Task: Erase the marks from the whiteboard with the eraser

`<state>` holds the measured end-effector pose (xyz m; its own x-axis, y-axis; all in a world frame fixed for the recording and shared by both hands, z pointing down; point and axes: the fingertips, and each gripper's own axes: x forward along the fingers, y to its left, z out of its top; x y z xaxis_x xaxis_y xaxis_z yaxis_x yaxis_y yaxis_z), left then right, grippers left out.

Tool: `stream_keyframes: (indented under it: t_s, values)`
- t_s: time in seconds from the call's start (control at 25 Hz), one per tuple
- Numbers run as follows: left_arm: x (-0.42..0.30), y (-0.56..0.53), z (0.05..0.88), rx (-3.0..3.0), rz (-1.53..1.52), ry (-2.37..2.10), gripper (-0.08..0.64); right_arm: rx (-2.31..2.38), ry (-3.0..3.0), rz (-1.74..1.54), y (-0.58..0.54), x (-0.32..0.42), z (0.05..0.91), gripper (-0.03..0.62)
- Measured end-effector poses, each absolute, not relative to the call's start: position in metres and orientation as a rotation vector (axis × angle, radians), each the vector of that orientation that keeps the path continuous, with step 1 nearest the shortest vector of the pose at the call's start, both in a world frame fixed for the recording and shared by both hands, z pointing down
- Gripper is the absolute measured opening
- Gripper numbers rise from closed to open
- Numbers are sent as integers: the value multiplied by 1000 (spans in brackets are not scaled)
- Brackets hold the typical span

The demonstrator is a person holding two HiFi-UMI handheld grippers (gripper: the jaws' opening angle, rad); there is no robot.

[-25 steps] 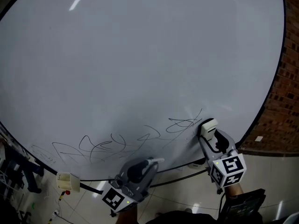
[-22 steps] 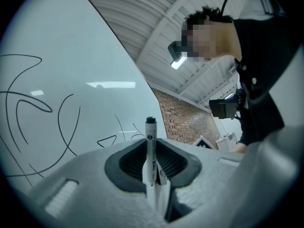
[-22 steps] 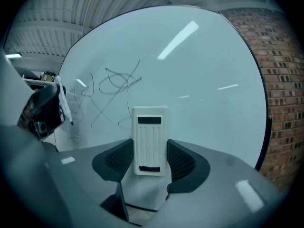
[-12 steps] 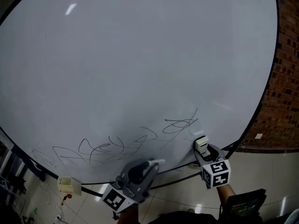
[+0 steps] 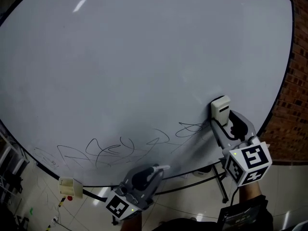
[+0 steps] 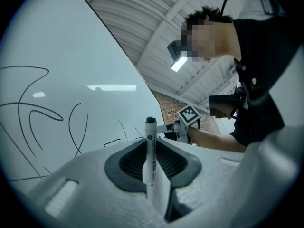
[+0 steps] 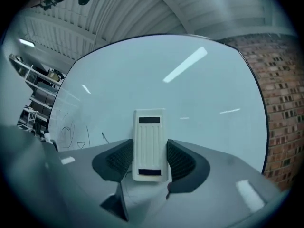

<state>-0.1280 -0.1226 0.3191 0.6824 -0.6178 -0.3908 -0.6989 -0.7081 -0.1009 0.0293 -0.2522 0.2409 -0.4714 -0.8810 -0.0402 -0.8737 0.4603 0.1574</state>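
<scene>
The large whiteboard (image 5: 144, 57) carries thin black scribbles (image 5: 115, 148) along its lower part, the rightmost loop (image 5: 190, 128) lying just left of my right gripper. My right gripper (image 5: 222, 110) is shut on a white ribbed eraser (image 5: 220, 106) (image 7: 150, 144), pressed to the board just above and right of that loop. My left gripper (image 5: 156, 169) hangs below the board's bottom edge, shut on a white marker (image 6: 150, 151) with a black cap. Scribbles (image 6: 33, 113) show in the left gripper view too.
A brick wall (image 5: 293, 100) stands right of the board. The board's black stand legs (image 5: 219, 177) and tiled floor lie below. A small white box (image 5: 67, 186) sits at the board's lower left frame. A person's arm (image 6: 213, 139) appears in the left gripper view.
My right gripper with the eraser dropped low beside the board's bottom edge, then rose to above the rightmost scribble. The stroke that rose up-right from that scribble is gone. Left gripper stayed.
</scene>
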Motion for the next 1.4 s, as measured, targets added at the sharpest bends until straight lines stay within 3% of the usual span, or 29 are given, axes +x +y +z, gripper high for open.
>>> stream_keyframes:
  t_s: [0.4, 1.04, 1.4]
  values:
    - [-138, -123, 317, -2632, 498, 1088, 64, 1633, -2708, -261, -250, 31, 233, 227]
    - [-124, -121, 315, -2658, 450, 1038, 64, 1531, -2474, 167, -255, 38, 480, 227]
    - [-129, -114, 316, -2647, 454, 1052, 64, 1567, -2489, 166, -255, 36, 440, 225]
